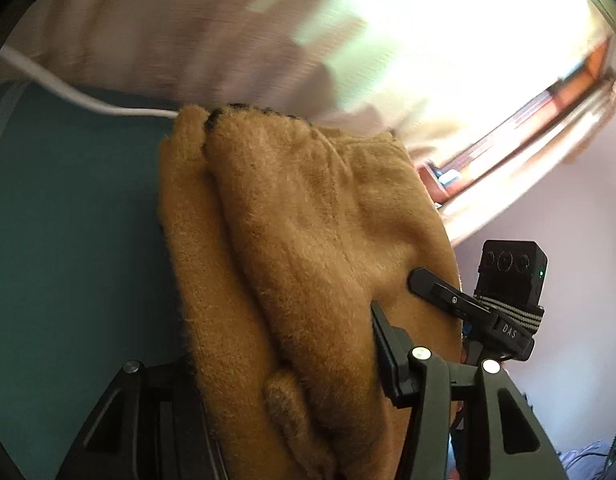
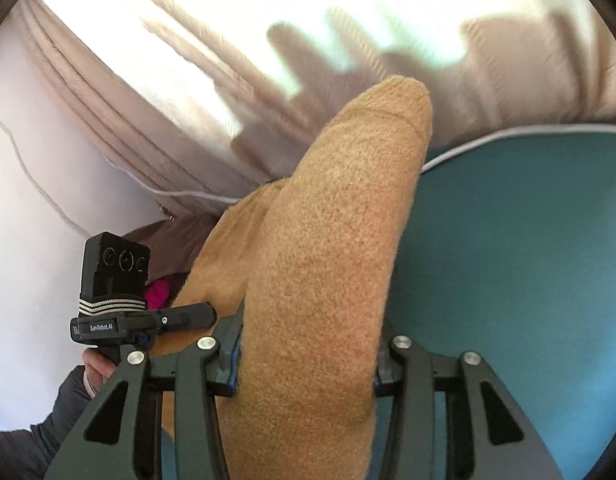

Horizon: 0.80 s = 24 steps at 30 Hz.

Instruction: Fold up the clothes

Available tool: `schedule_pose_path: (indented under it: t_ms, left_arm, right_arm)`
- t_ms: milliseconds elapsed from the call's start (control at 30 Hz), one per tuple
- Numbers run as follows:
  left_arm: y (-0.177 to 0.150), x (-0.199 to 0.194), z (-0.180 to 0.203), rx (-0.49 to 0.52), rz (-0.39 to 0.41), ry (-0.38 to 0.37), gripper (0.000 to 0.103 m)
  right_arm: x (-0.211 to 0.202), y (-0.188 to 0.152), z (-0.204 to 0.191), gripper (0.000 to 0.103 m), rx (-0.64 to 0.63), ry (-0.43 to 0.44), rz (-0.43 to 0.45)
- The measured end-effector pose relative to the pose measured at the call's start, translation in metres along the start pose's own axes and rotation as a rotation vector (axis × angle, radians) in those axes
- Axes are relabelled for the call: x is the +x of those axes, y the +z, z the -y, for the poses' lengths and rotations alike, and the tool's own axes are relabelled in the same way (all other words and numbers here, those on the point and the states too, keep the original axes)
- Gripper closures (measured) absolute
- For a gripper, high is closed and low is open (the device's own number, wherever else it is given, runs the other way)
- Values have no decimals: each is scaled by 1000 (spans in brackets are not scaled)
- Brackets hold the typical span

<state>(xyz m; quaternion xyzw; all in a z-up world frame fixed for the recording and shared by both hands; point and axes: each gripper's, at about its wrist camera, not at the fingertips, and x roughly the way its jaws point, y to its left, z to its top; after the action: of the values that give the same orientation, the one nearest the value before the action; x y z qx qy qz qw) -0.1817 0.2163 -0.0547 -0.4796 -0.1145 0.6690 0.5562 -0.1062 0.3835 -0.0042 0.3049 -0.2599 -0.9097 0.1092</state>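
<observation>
Both grippers are clamping their jaws on the fuzzy tan fleece garment (image 1: 308, 240): left gripper (image 1: 283, 364), right gripper (image 2: 308, 356) (teal surface (image 2: 508, 260) lying behind, at right).

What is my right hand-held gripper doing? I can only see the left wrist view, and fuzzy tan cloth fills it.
Observer: Your right hand-held gripper has the fuzzy tan fleece garment squeezed between both its fingers.
Operator: Is anything behind the cloth?
Observer: Yes, a bright pink fluffy thing peeks out behind it.
Operator: Who holds my left one?
Observer: A hand in a dark sleeve grips the left hand-held gripper.
</observation>
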Motion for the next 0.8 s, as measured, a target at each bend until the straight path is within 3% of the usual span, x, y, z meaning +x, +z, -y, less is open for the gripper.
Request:
schedule_pose_path:
  t_ms: [233,500,633,800]
  left_arm:
    - [3,91,111,117,-77,-139,48]
    - [4,227,202,119,-194,-300,48]
    - [-2,284,231,120,-255,-324,48]
    - [-16,338,248,135,-341,-292,48]
  right_arm:
    - [-138,-16,39,55,20,-144,156]
    - [-270,-37,109,55,128,-356,288]
    - [-313,-49,148,55,191,-433,316]
    - [-340,-69,198,55,284,-482,319]
